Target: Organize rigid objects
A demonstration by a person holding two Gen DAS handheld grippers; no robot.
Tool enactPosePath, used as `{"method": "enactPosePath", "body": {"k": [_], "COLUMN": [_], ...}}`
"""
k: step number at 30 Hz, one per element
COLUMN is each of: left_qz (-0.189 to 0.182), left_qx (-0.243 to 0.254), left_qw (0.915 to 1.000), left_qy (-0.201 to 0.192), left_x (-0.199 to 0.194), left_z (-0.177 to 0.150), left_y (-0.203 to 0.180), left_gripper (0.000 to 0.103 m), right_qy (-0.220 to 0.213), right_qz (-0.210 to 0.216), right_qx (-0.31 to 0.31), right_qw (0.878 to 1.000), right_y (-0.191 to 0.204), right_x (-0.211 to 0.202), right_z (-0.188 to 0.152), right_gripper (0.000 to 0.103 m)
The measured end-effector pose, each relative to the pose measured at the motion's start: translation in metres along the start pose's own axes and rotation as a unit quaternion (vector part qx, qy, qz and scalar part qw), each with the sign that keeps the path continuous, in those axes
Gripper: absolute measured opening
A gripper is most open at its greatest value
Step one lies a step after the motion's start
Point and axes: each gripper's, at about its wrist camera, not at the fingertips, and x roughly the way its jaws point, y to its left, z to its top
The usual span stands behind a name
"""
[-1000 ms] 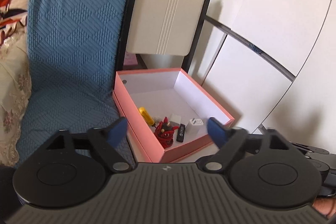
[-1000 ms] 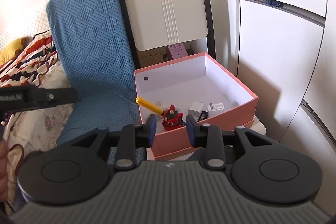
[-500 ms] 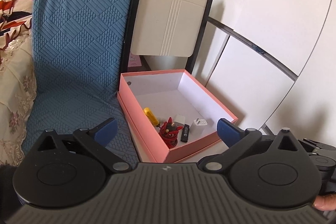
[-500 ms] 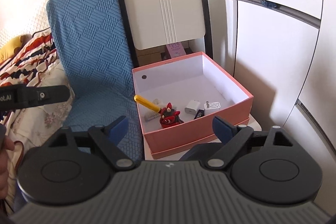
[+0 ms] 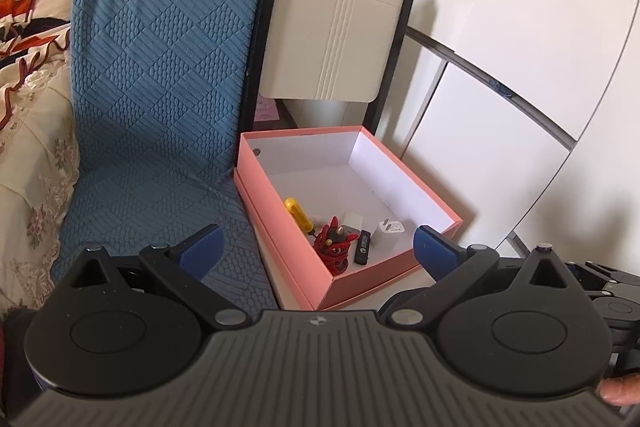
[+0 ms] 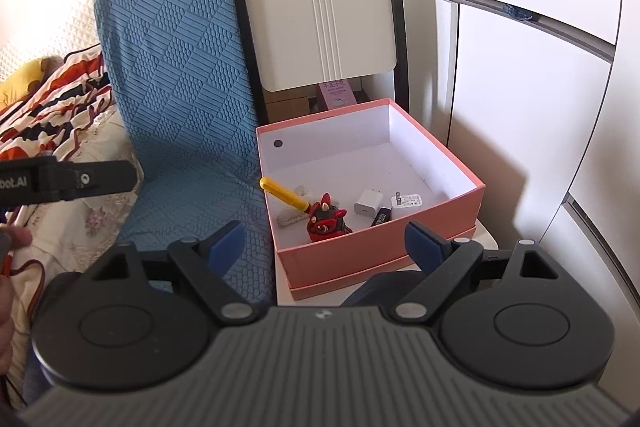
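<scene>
1. We note a blue quilted fabric cushion (image 6: 172, 67) leaning upright at left, its lower part spread flat just beside the box.
2. A beige plastic folding chair back with a slot handle (image 6: 320, 7) stands behind the box, with black frame bars at its edges.
3. White panelled wall surfaces (image 5: 500, 27) fill the right side.
4. A floral cream bedspread (image 5: 28, 187) and a striped red-and-white blanket (image 6: 52, 107) lie at far left.
5. An open pink cardboard box with white interior (image 6: 360, 255) sits on a white surface between cushion and wall.
6. Left gripper (image 5: 316, 247): blue-padded jaws spread wide, having just finished opening; nothing between them. It hangs short of the box.
7. Right gripper (image 6: 326, 243): jaws wide apart, just opened from a narrow gap; empty, near the box's front wall.
8. In the box's near part lie a yellow-handled tool (image 6: 284, 195), a red horned figurine (image 6: 326, 219), a white charger cube (image 6: 368, 203), a white plug adapter (image 6: 408, 202) and a small black stick (image 6: 382, 217).
9. The box's front wall partly hides the black stick from the right wrist view.
</scene>
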Motion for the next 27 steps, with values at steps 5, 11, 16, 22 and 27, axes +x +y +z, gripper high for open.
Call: {"method": "enactPosePath", "body": {"k": [5, 11, 16, 22, 27], "left_qz": [0.007, 0.009, 0.014, 0.013, 0.02], "left_qx": [-0.003, 0.0, -0.002, -0.002, 0.005], "left_qw": [1.0, 1.0, 0.9999, 0.9999, 0.9998], "left_qy": [0.001, -0.001, 0.002, 0.003, 0.001], "left_x": [0.001, 0.001, 0.003, 0.004, 0.004], "left_z": [-0.002, -0.003, -0.004, -0.005, -0.005], "left_y": [0.003, 0.006, 0.008, 0.007, 0.006], "left_gripper": [0.102, 0.102, 0.102, 0.102, 0.103], "right_qy": [0.007, 0.019, 0.016, 0.014, 0.013], "right_qz": [0.003, -0.003, -0.003, 0.0, 0.003], "right_qx": [0.003, 0.011, 0.007, 0.006, 0.009], "right_qw": [1.0, 1.0, 1.0, 1.0, 1.0], "right_y": [-0.003, -0.006, -0.004, -0.004, -0.005], "right_x": [0.005, 0.01, 0.007, 0.007, 0.008], "right_z": [-0.003, -0.009, -0.009, -0.008, -0.008], "right_gripper": [0.088, 0.088, 0.088, 0.088, 0.088]}}
